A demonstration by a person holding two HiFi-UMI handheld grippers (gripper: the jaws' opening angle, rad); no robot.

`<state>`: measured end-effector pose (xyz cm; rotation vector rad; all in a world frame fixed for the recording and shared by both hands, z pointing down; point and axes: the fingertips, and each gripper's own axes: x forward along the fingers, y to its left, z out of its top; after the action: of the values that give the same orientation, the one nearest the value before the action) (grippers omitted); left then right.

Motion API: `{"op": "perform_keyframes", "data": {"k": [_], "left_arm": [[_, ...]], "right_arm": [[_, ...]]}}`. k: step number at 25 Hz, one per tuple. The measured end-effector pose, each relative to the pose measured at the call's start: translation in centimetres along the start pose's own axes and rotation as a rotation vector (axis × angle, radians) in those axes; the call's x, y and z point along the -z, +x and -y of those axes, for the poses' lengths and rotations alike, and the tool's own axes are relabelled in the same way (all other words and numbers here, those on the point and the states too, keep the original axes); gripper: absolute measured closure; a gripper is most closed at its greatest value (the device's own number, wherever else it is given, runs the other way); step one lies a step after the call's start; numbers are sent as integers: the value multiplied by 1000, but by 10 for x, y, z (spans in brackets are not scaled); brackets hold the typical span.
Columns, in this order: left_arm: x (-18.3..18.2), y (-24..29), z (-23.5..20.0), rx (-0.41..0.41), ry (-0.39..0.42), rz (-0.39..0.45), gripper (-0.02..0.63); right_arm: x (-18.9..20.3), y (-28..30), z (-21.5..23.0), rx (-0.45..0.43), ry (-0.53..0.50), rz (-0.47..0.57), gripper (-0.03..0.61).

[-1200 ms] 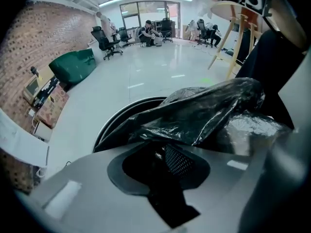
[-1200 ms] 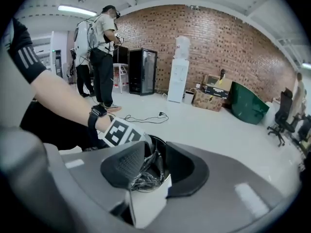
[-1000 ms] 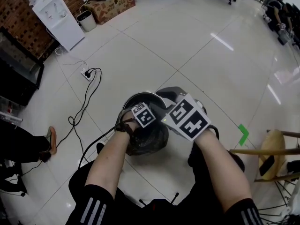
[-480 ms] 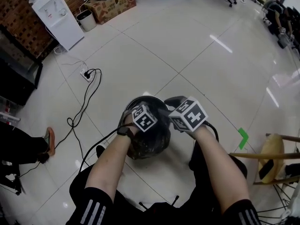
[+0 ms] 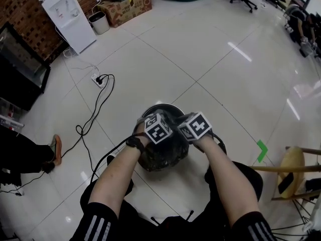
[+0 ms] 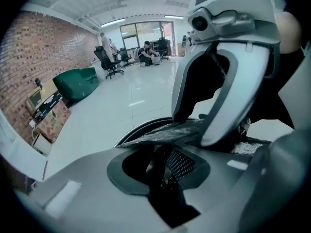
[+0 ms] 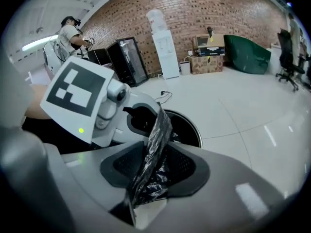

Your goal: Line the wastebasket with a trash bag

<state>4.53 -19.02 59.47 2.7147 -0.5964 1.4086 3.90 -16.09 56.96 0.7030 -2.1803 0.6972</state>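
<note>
On the floor at the person's knees, the wastebasket (image 5: 161,106) wears the trash bag (image 5: 161,158), its film draped down the outside. The left gripper (image 6: 164,171) has its jaws nearly closed on the bag's edge. The right gripper (image 7: 148,186), jaws just opening slightly, pinches a fold. Seating the rim all round appears left.

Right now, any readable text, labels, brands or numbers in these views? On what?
No legible text anywhere.
Cardboard box: printing, too blurred to read.
Left marker cube, right marker cube: square patterns only, no letters.
Green floor mark: a shape, no words.
</note>
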Motion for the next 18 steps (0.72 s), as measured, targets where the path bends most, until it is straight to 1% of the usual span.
{"op": "perform_keyframes", "data": {"k": [2, 3, 4, 7, 9, 10, 11, 13, 15, 16, 18], "left_arm": [[0, -4, 3, 29, -7, 5, 522], [-1, -8, 6, 47, -13, 10, 522], [-2, -13, 9, 67, -13, 13, 522], [-5, -36, 23, 135, 22, 28, 522], [-2, -58, 29, 168, 34, 31, 522], [2, -68, 26, 161, 34, 25, 522], [8, -77, 18, 131, 31, 12, 522], [27, -91, -9, 30, 13, -37, 522], [52, -100, -33, -51, -37, -92, 505], [63, -102, -41, -68, -68, -112, 491], [83, -99, -48, -65, -123, -133, 476]], "right_arm": [[7, 2, 5, 24, -18, -32, 483], [12, 3, 9, 36, -16, -45, 545], [16, 5, 13, 43, -1, -53, 572], [18, 4, 22, 46, 46, -33, 572], [13, 0, 26, 62, 48, -11, 572], [11, -3, 29, 71, 44, -4, 572], [10, -5, 30, 79, 41, 1, 572], [8, -8, 33, 87, 42, 6, 572], [6, -10, 37, 104, 41, 15, 572], [4, -11, 41, 117, 37, 21, 572], [2, -11, 48, 145, 27, 30, 572]]}}
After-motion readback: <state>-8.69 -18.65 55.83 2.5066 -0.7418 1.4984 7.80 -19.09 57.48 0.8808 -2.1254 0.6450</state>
